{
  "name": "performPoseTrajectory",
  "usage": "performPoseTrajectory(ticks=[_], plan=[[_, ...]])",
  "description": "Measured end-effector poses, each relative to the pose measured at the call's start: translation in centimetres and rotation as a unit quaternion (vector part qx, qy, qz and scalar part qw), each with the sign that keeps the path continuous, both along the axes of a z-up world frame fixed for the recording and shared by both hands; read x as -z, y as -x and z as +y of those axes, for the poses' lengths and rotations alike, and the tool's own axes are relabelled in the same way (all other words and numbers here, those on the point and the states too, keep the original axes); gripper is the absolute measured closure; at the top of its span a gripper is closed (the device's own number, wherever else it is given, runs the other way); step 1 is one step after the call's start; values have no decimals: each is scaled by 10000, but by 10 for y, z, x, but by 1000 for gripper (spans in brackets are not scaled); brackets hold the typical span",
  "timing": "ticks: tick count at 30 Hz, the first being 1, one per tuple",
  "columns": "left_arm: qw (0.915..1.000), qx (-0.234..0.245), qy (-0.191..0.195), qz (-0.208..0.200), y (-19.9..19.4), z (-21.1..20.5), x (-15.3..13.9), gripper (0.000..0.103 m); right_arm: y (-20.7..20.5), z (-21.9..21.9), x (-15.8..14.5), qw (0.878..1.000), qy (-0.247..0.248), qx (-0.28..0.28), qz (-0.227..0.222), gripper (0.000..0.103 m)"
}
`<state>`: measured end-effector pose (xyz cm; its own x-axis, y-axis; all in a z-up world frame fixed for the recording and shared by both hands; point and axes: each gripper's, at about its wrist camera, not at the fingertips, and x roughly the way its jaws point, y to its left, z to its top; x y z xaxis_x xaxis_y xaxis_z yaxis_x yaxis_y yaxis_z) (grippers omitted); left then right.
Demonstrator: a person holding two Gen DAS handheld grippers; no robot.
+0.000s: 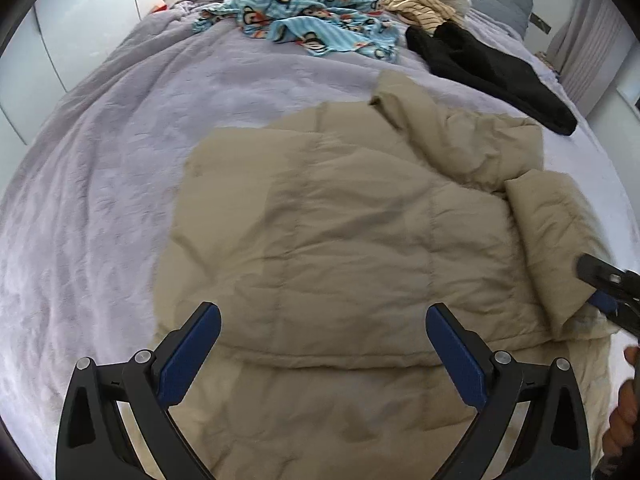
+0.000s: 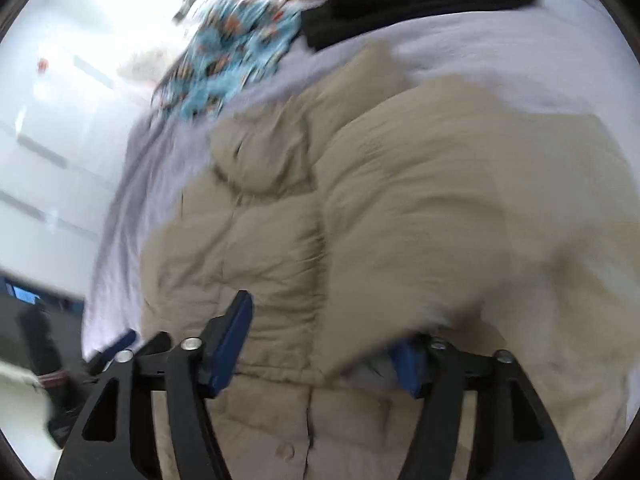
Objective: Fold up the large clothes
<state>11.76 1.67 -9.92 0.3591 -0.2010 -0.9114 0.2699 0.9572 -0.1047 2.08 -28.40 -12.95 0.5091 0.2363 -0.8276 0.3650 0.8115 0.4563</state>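
Note:
A beige quilted puffer jacket (image 1: 340,220) lies spread on the lavender bedspread (image 1: 100,184), one sleeve folded across its right side (image 1: 552,220). My left gripper (image 1: 324,320) hovers open just above the jacket's lower part, with nothing between its fingers. My right gripper (image 1: 596,286) sits at the jacket's right edge beside the folded sleeve. In the blurred right wrist view the right gripper (image 2: 320,344) stands open over the jacket (image 2: 280,240). A loose fold of the jacket (image 2: 440,220) drapes over its right finger (image 2: 408,360), and the pads do not press on the cloth.
At the far end of the bed lie a blue monkey-print cloth (image 1: 312,16), a black garment (image 1: 492,72) and a cream striped garment (image 1: 416,0). White cupboards (image 1: 60,32) stand to the left. A person's hand (image 1: 626,404) shows at the right edge.

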Motion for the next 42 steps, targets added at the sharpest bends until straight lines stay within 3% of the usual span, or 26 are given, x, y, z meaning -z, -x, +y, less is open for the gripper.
performPoseTrajectory(ticks=[4, 7, 10, 14, 18, 21, 22, 23, 26, 32, 33, 35, 36, 38, 42], plan=[[9999, -39, 121, -24, -9, -1, -1, 0, 26, -45, -1, 9940, -464, 979, -154, 32], [9996, -113, 244, -38, -12, 6, -4, 0, 22, -64, -2, 9878, -591, 1394, -362, 85], [9981, -145, 597, 51, -17, 22, -6, 0, 2, -39, -24, 9938, 144, 937, -575, 86], [9940, -288, 1052, 114, -23, 47, -8, 0, -26, 22, -39, 9959, 399, -263, -774, 86], [9872, -409, 1504, 340, -31, 67, -6, 0, -47, 85, -25, 9899, 544, -1243, -417, 84], [9807, -357, 1844, 538, -34, 69, -3, 0, -48, 113, -3, 9862, 507, -1573, 48, 55], [9789, -299, 1934, 590, -34, 67, -2, 0, -47, 114, 0, 9863, 425, -1592, 96, 42], [9762, -175, 2053, 676, -35, 62, -1, 0, -42, 113, 2, 9867, 309, -1593, 111, 38], [9675, 167, 2331, 968, -35, 42, 6, 0, -21, 95, 3, 9892, -93, -1457, 154, 38], [9569, 603, 2464, 1414, -40, -12, 31, 0, 48, 0, 17, 9938, -1057, -126, 316, 37], [9573, 624, 2410, 1470, -40, -22, 36, 3, 62, -21, 23, 9914, -1245, 238, 322, 37], [9545, 708, 2413, 1605, -40, -39, 40, 53, 80, -52, 33, 9849, -1496, 801, 351, 37], [9523, 756, 2358, 1784, -42, -50, 43, 90, 86, -64, 37, 9814, -1604, 1003, 326, 37], [9541, 708, 2356, 1708, -40, -55, 38, 93, 96, -88, 42, 9738, -1816, 1355, 197, 37], [9592, 704, 2537, 1034, -34, -40, 2, 93, 94, -124, 42, 9624, -2041, 1786, -130, 37]])
